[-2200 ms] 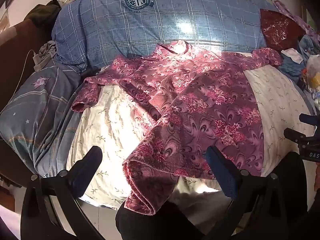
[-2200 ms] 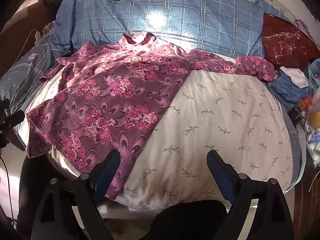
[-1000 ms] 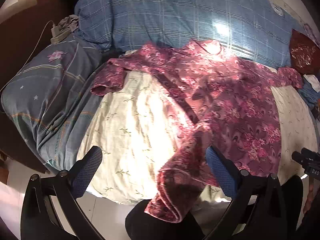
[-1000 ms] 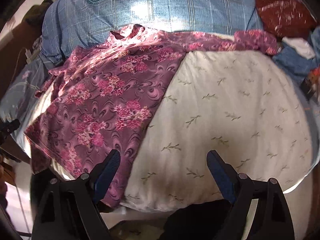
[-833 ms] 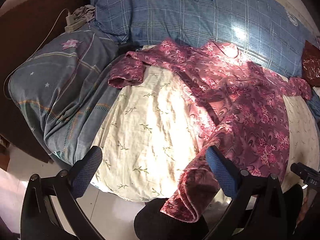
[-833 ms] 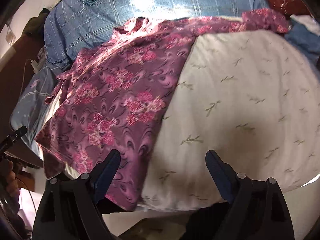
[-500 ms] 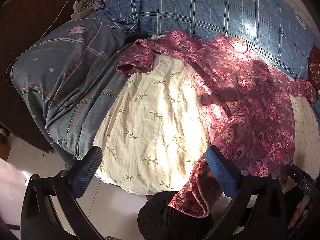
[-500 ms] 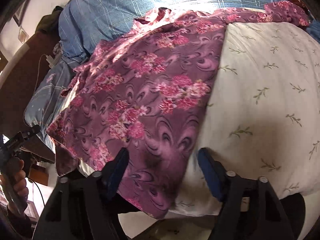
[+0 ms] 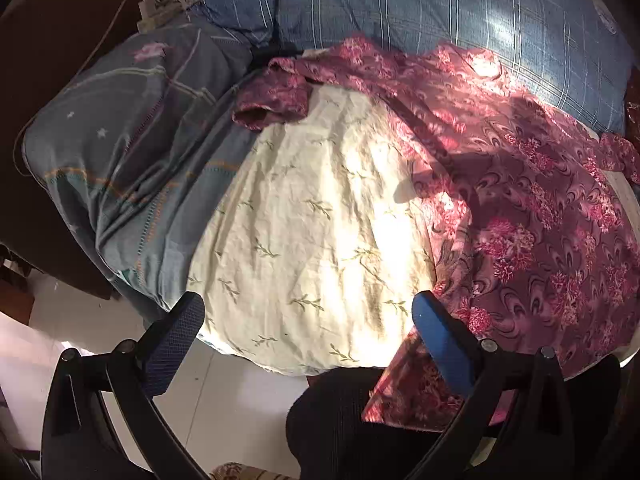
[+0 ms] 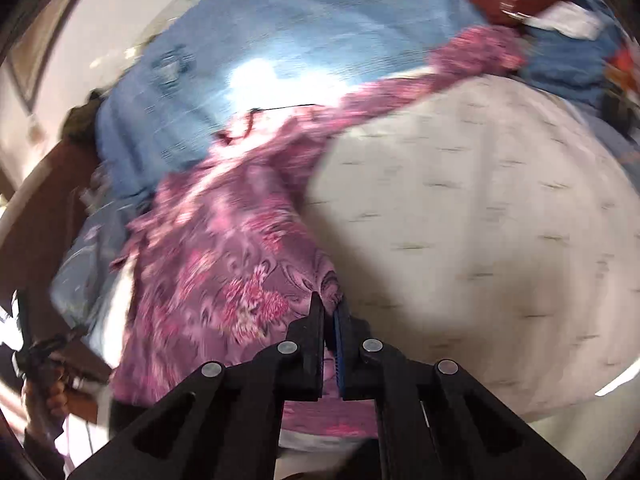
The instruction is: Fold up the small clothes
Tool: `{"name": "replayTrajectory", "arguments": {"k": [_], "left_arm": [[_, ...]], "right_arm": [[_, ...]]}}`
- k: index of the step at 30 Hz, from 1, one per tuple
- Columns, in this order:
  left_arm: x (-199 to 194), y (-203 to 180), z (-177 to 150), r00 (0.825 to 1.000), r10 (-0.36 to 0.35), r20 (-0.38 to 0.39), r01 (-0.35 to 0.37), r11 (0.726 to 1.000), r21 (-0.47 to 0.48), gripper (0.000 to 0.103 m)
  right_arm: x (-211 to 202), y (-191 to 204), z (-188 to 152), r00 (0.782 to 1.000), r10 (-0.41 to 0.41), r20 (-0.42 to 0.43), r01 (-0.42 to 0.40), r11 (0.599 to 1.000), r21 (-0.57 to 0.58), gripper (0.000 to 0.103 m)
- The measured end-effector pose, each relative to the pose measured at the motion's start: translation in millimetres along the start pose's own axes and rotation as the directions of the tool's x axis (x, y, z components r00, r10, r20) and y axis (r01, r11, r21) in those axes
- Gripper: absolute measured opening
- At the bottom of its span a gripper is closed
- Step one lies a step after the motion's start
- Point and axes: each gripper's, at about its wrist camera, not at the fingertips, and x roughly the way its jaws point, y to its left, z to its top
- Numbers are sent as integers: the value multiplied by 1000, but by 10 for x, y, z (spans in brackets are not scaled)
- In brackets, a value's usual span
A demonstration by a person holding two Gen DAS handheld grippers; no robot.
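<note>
Right jaws pinch the shirt hem; left jaws spread wide, holding nothing.

The right gripper (image 10: 329, 312) has its jaws pressed together on the edge of the floral shirt (image 10: 224, 264), which runs from there toward 11 o'clock across the cream leaf-print cover (image 10: 480, 240) on the bed. The left gripper (image 9: 304, 320) hangs over that cover (image 9: 320, 220), the shirt (image 9: 540, 220) at 2 o'clock, a blue checked pillow (image 9: 440, 8) at 12, a grey-blue quilt (image 9: 132, 140) at 10.
</note>
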Motion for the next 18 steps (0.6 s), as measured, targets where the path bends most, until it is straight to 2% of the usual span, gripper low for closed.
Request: {"name": "replayTrajectory", "arguments": {"k": [3, 7, 12, 15, 16, 17, 18], "left_arm": [[162, -137, 17, 997, -45, -64, 46, 999, 10, 103], [321, -339, 48, 993, -39, -112, 47, 996, 73, 103], [511, -486, 8, 968, -116, -225, 146, 982, 124, 103], [543, -482, -25, 956, -177, -233, 204, 974, 97, 101], [526, -458, -29, 953, -209, -220, 230, 971, 72, 83], [510, -434, -27, 949, -234, -212, 250, 967, 55, 49], [494, -413, -19, 946, -244, -212, 259, 965, 46, 33]], "right_arm": [[87, -138, -15, 999, 40, -13, -40, 997, 63, 4], [233, 21, -70, 999, 26, -41, -25, 999, 23, 4], [262, -25, -108, 997, 36, -63, -34, 999, 29, 6], [274, -78, -96, 997, 47, -65, -44, 998, 50, 7], [277, -84, -97, 997, 48, -66, -45, 998, 49, 6], [275, -86, -99, 997, 47, -65, -44, 998, 44, 5], [270, -73, -98, 997, 43, -62, -41, 999, 35, 5]]}}
